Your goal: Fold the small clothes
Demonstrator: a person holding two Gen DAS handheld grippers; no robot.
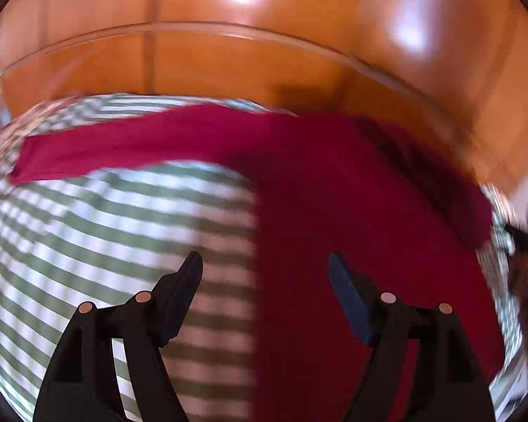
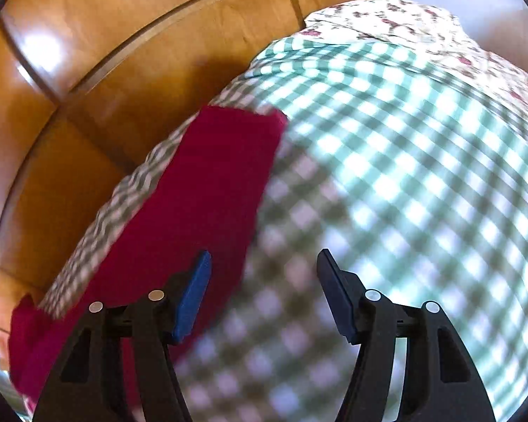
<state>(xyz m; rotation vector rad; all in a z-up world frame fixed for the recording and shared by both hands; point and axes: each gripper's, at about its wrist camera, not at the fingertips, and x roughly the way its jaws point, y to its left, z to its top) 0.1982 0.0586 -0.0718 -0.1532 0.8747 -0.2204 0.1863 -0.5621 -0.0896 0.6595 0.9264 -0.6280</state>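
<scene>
- the left gripper (image 1: 265, 260) fills the bottom of the frame, its two black fingers spread wide with nothing between them.
- a red garment (image 1: 352, 218) covers the centre and right of the frame; one long sleeve-like strip reaches across to the left edge.
- the garment lies on a green-and-white checked cloth (image 1: 98, 232), which fills the lower left.
- the left fingertip sits over the checked cloth, the right fingertip over the red fabric.
- glossy orange wooden panels (image 1: 264, 59) span the top of the frame, with bright glare patches.
- a dark blurred object (image 1: 522, 235) shows at the right edge; cannot tell what it is.
- the whole view is motion-blurred.
</scene>
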